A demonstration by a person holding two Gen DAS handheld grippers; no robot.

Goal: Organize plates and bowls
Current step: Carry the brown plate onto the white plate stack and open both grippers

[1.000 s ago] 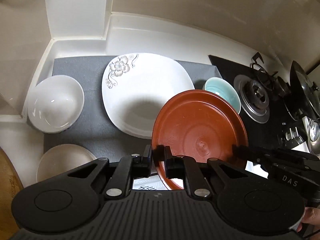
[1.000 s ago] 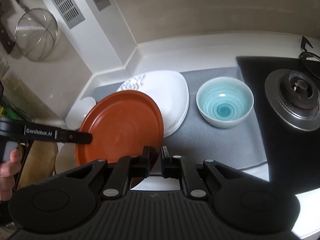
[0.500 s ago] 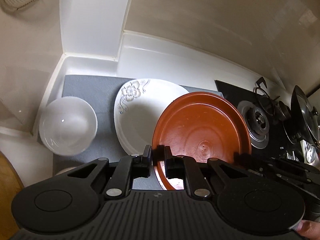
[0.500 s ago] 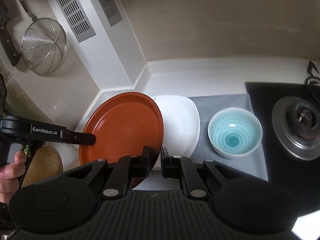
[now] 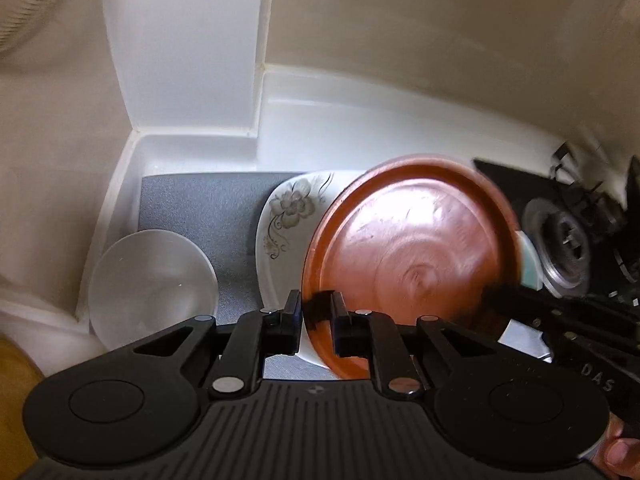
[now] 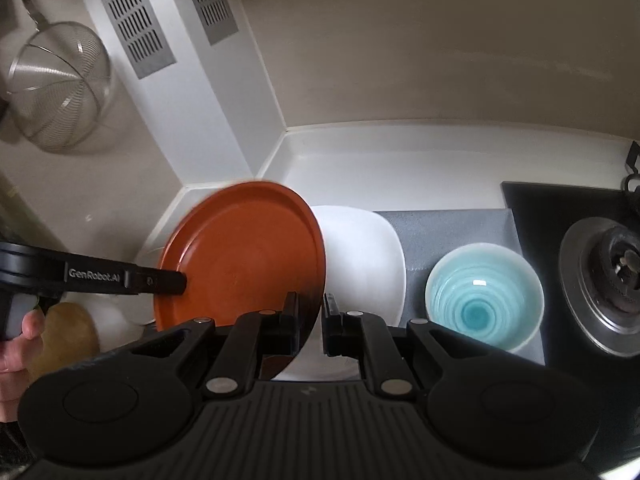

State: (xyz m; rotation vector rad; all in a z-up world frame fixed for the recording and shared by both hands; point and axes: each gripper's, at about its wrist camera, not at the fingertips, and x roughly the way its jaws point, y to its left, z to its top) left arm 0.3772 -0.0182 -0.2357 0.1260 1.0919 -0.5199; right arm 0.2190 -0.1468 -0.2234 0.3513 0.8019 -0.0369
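Two black grippers clamp one round, glossy terracotta-red plate [image 5: 412, 248] by opposite edges and hold it tilted above a grey textured mat [image 5: 208, 200]. The left gripper [image 5: 316, 322] has its jaws nearly closed on the plate's near rim; the right gripper [image 6: 310, 316] is likewise pinched tight on the rim at the plate's other side, and in the right wrist view the left tool's long black finger [image 6: 160, 280], stamped with white lettering, reaches in across the plate's face. The plate has a raised lip and a smooth, shiny well with a faint swirl at its centre. Directly below it on the mat lies a white, rounded-square plate [image 5: 288, 216] painted with a grey flower and curling stems at one corner; the red plate overlaps most of it. Left of the white plate on the mat sits a plain white bowl [image 5: 152, 284], round and smooth. On the mat's other side, right of the white plate, stands a pale celadon bowl [image 6: 484, 296] glazed turquoise inside with concentric rings. Beyond the mat's right edge is a black glass hob with a round steel burner [image 6: 612, 280]. A wire-mesh strainer [image 6: 60, 84] hangs on the cream wall above the mat's left end. A hand [image 6: 20, 344] grips the left tool's handle.
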